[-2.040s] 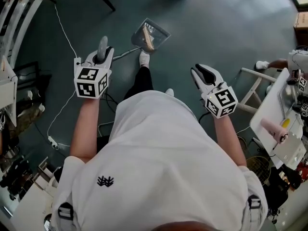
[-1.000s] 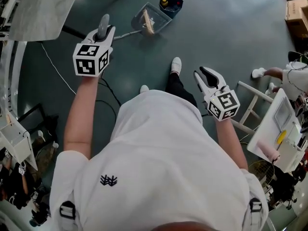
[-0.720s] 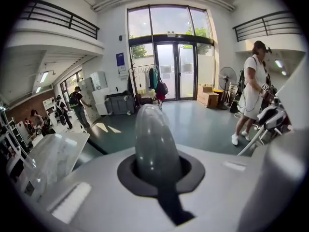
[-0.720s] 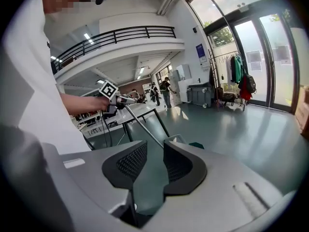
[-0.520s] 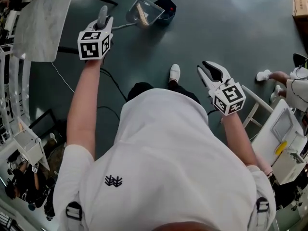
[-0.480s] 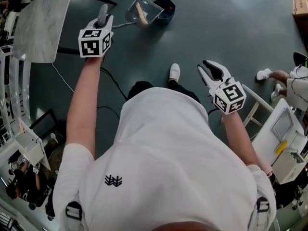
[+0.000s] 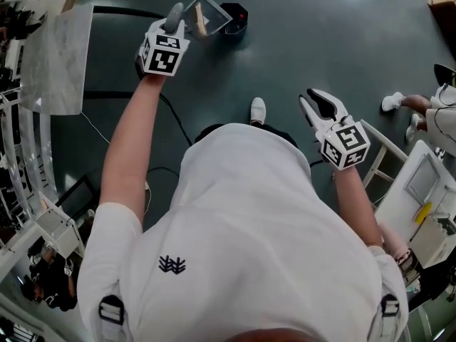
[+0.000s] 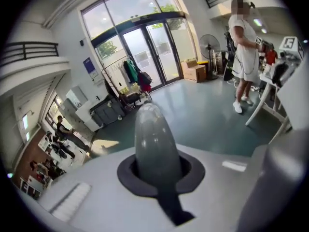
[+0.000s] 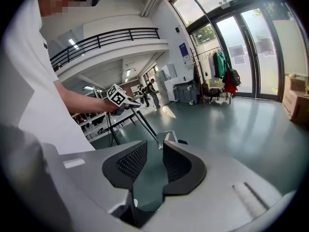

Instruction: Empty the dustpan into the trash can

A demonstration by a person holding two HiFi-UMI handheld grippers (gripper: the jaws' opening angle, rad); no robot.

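The left claw [image 7: 171, 28] is gripping the dustpan [image 7: 207, 14] by its grey handle [image 8: 152, 137], with the jaws clamped on it. The dustpan is hanging tilted above the floor, and its edge is overlapping the black trash can [image 7: 237, 18]. The right claw [image 7: 318, 104] is hovering well apart, jaws open and nothing between them.

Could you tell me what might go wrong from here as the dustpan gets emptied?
1. The left claw grips the dustpan only by its handle's end, so the pan may swing and spill its litter beside the trash can.
2. The pan's edge could knock that can over.
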